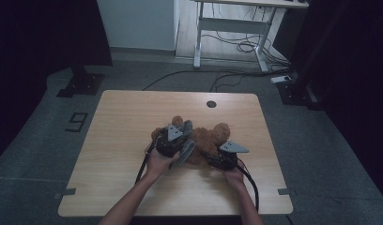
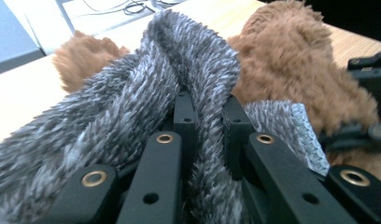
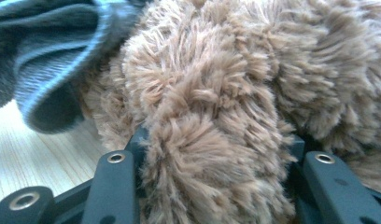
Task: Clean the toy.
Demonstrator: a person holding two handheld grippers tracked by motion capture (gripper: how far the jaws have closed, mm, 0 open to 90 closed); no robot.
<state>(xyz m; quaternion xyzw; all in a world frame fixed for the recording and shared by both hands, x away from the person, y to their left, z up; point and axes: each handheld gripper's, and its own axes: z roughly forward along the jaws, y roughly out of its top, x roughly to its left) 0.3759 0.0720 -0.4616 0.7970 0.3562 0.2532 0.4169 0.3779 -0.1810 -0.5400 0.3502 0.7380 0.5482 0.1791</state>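
Observation:
A brown plush teddy bear (image 1: 213,136) lies in the middle of the wooden table (image 1: 124,122). My left gripper (image 1: 176,140) is over the bear's left side, shut on a fold of fuzzy grey knit fabric (image 1: 186,152). In the left gripper view the jaws (image 2: 208,105) pinch that grey fabric (image 2: 132,93), with the bear (image 2: 296,65) behind it. My right gripper (image 1: 222,159) is at the bear's near right side. In the right gripper view its jaws (image 3: 216,140) are shut on a thick brown furry part of the bear (image 3: 212,116); I cannot tell which part. The grey fabric (image 3: 44,56) hangs at upper left.
A round cable hole (image 1: 211,103) sits near the table's far edge. Behind the table stand a white desk frame (image 1: 232,26) with cables on the floor, and dark stand bases (image 1: 81,84) at both sides. The other hand's gripper (image 2: 370,74) shows at the right in the left gripper view.

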